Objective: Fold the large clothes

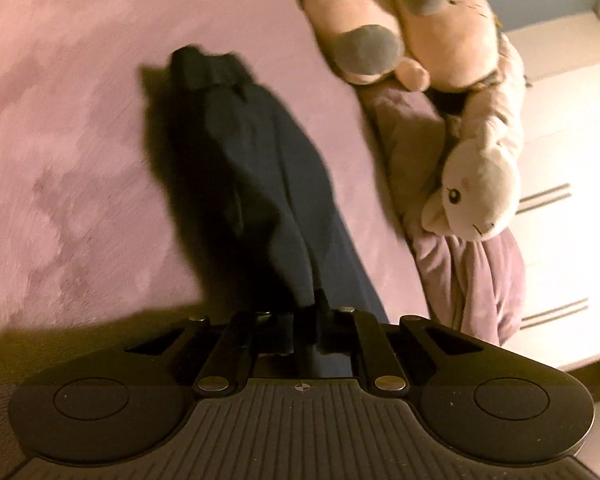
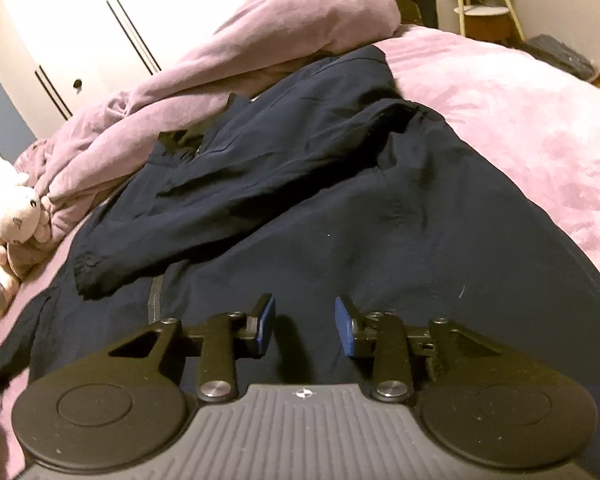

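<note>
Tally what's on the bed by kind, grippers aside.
Navy jacket: 1
Plush toys: 2, spotted and white
Pink pillow: 1
Pink bed cover: 1
Total: 5

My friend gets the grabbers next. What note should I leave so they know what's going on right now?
Left gripper: shut on a bunched part of the navy jacket, lifted off the pink bed cover.
Right gripper: open, fingers apart, just above the jacket's body, holding nothing.
The jacket lies spread on the bed; one sleeve is folded across the front. Stuffed animals and a bunched duvet sit at the bed's edge.
Done: that sleeve seems folded in.
Left: lay down the held part, then fold the body.
</note>
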`<state>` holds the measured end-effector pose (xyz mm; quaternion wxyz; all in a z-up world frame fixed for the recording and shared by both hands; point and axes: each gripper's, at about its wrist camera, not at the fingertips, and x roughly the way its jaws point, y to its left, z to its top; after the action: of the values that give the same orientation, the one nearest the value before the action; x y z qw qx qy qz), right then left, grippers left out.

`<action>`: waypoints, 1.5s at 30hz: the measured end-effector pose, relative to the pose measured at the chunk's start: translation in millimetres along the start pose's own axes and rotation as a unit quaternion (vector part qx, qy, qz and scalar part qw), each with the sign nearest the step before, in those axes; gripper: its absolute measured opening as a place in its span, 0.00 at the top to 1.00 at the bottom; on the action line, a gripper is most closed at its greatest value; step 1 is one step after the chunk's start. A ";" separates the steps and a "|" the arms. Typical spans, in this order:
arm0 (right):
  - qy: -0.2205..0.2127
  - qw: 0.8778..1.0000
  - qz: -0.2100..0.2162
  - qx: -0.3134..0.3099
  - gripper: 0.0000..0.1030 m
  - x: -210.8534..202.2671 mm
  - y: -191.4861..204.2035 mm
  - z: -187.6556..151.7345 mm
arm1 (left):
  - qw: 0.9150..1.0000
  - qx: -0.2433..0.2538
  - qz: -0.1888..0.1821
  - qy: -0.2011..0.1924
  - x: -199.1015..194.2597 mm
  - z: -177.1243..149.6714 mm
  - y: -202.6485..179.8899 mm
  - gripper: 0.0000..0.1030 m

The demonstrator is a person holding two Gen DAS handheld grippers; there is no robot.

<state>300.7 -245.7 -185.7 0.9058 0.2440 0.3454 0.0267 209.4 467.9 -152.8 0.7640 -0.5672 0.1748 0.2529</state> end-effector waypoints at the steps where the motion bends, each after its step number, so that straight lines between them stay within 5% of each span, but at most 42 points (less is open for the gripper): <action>1: 0.000 1.000 0.002 0.004 0.70 -0.5 -1.7 0.1 | 1.000 0.013 -0.001 -0.003 -2.8 -0.6 -7.1 0.90; 5: -0.002 1.000 0.008 0.012 0.70 -2.0 -5.0 0.2 | 0.993 0.116 -0.018 -0.009 -19.1 -11.3 -55.7 0.90; 8: -0.006 1.000 0.014 0.020 0.70 -3.7 -6.9 0.0 | 0.976 0.213 -0.049 0.005 -30.2 -40.0 -108.8 0.90; 12: -0.009 0.999 0.020 0.030 0.70 -7.0 -11.0 -0.2 | 0.937 0.322 -0.121 0.056 -40.8 -117.4 -178.7 0.90; 17: -0.017 0.998 0.028 0.045 0.70 -14.6 -17.8 -0.2 | 0.884 0.401 -0.189 0.150 -37.1 -244.9 -235.8 0.89; 19: -0.018 0.998 0.034 0.051 0.70 -18.0 -21.8 0.6 | 0.864 0.434 -0.180 0.184 -30.2 -292.9 -246.8 0.82; 21: -0.019 0.998 0.033 0.048 0.70 -21.0 -25.0 2.1 | 0.838 0.475 -0.167 0.213 -24.5 -337.6 -249.8 0.56; 23: -0.020 0.998 0.029 0.046 0.70 -23.8 -30.1 4.7 | 0.813 0.515 -0.145 0.229 -23.6 -366.5 -247.5 0.47; 25: -0.020 0.998 0.029 0.049 0.70 -26.3 -36.1 6.8 | 0.798 0.534 -0.146 0.237 -32.3 -372.5 -241.1 0.46; 27: -0.016 0.998 0.032 0.049 0.69 -27.9 -40.1 8.8 | 0.802 0.521 -0.154 0.248 -44.4 -360.4 -231.8 0.37; 30: -0.014 0.998 0.048 0.037 0.69 -26.2 -35.7 14.0 | 0.827 0.500 -0.141 0.213 -63.3 -321.1 -216.1 0.24; 36: 0.004 0.993 0.117 0.028 0.50 9.6 2.0 31.7 | 0.877 0.471 -0.008 0.099 -55.6 -255.9 -194.4 0.17; 41: 0.053 0.985 0.156 0.054 0.44 65.5 34.9 45.4 | 0.898 0.424 0.032 0.113 -31.5 -241.0 -168.1 0.17; 45: 0.079 0.981 0.157 0.085 0.46 94.7 40.1 49.8 | 0.905 0.408 0.025 0.118 -32.4 -233.7 -152.2 0.16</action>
<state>409.3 -211.0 -193.3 0.8360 0.3686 0.3745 0.1582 276.7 203.8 -85.4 0.8958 -0.2267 0.3662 0.1095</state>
